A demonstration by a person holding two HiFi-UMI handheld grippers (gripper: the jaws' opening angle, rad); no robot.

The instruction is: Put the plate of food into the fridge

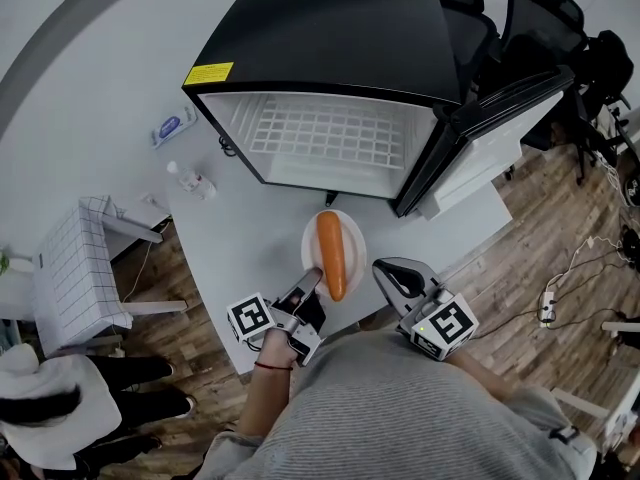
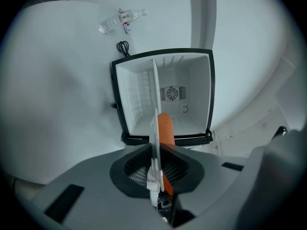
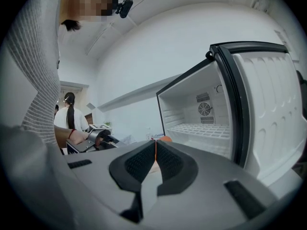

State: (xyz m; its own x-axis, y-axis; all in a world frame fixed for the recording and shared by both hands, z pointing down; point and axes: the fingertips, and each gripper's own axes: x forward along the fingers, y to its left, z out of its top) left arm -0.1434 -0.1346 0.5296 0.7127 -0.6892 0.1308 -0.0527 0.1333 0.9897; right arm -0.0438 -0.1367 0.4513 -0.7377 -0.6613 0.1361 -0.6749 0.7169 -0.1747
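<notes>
A white plate (image 1: 353, 232) carrying a long orange piece of food (image 1: 331, 254) hangs over the grey table (image 1: 235, 258), just in front of the open mini fridge (image 1: 330, 138). My left gripper (image 1: 308, 284) is shut on the plate's near rim. In the left gripper view the plate (image 2: 154, 138) stands edge-on between the jaws, with the orange food (image 2: 166, 127) beside it and the fridge (image 2: 144, 99) straight ahead. My right gripper (image 1: 386, 268) is to the right of the plate, shut and holding nothing. The right gripper view shows its jaws together and the fridge (image 3: 206, 116) with its door (image 3: 268, 104) swung open.
The fridge door (image 1: 495, 133) stands open to the right. A wire shelf (image 1: 320, 128) sits inside. A water bottle (image 1: 195, 181) lies on the table at the left. A checked stool (image 1: 70, 268), a seated person (image 1: 45, 393) and office chairs (image 1: 525, 18) surround the table.
</notes>
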